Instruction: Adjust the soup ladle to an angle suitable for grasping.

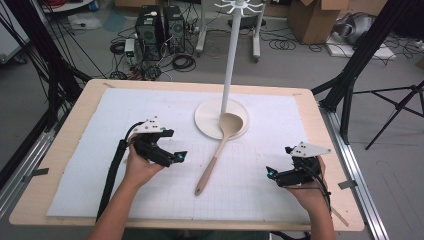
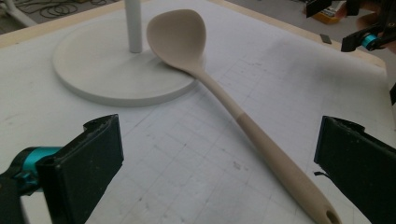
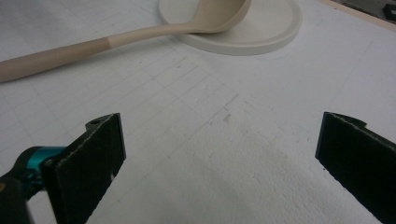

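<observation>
The left gripper [image 1: 175, 159] and right gripper [image 1: 274, 175] gape wide, holding nothing. Between them lies a beige wooden spoon [image 1: 218, 148], handle darker toward 7 o'clock. Its bowl rests at 1 o'clock on the white stand base [image 1: 206, 117].

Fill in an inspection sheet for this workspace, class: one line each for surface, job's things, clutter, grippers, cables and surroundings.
Surface: white gridded mat on a wooden table, lightly scuffed.
Job's things: beige spoon lying flat, bowl resting on the round base of a white hook stand, handle pointing toward the person.
Clutter: nothing seen on the mat.
Grippers: left gripper and right gripper both open, holding nothing, either side of the spoon handle.
Cables: a black cable trails from the left gripper; another runs from the right gripper.
Surroundings: computer towers, loose floor wiring, cardboard box, black tripod legs.
</observation>
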